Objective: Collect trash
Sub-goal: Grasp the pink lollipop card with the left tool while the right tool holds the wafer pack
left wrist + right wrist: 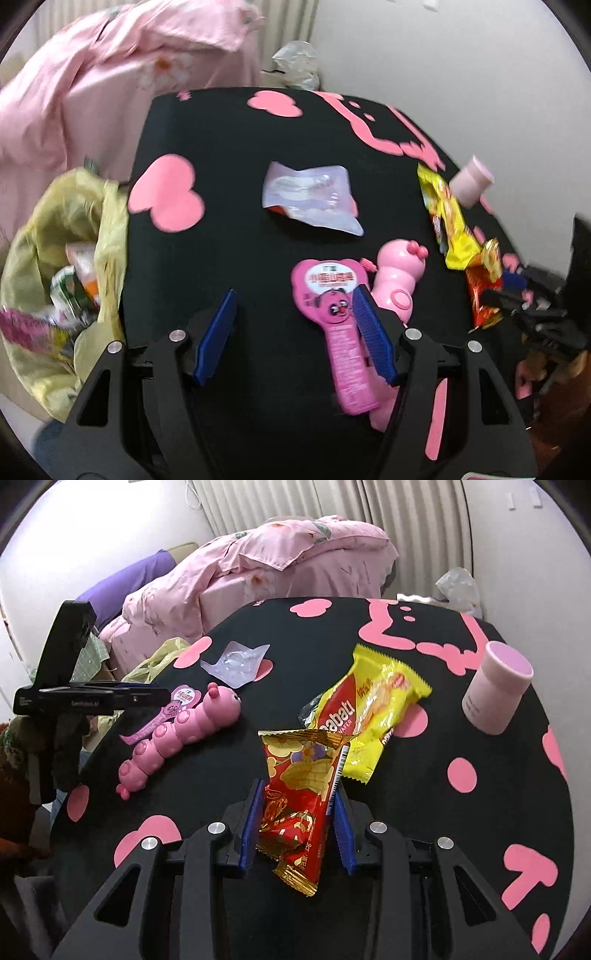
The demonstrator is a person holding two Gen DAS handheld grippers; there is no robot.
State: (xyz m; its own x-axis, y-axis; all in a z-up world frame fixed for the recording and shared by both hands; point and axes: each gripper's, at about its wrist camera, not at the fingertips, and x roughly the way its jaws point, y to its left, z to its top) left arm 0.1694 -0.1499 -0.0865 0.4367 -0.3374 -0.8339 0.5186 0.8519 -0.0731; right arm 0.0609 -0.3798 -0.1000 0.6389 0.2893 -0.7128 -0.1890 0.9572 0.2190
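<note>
The tabletop (388, 812) is showing black with pink hearts and dots. The red wrapper (295, 805) is shining with gold edges, and the yellow wrapper (373, 705) is carrying a red band. The caterpillar toy (181, 734) is looking pink, the jar (495, 694) pale pink with a lilac top. The bag (55, 240) is glowing pale yellow. The fingers (341, 827) are showing blue pads.

Crinkled red-and-gold foil snack wrapper (295, 805), lying lengthwise between blue pads. Yellow wafer wrapper (373, 709), torn open, flat on the black tabletop just beyond. Clear plastic blister (314, 195), crumpled, mid-table. Yellow-green plastic trash bag (59, 280), open, part-filled, beside the table edge.
</note>
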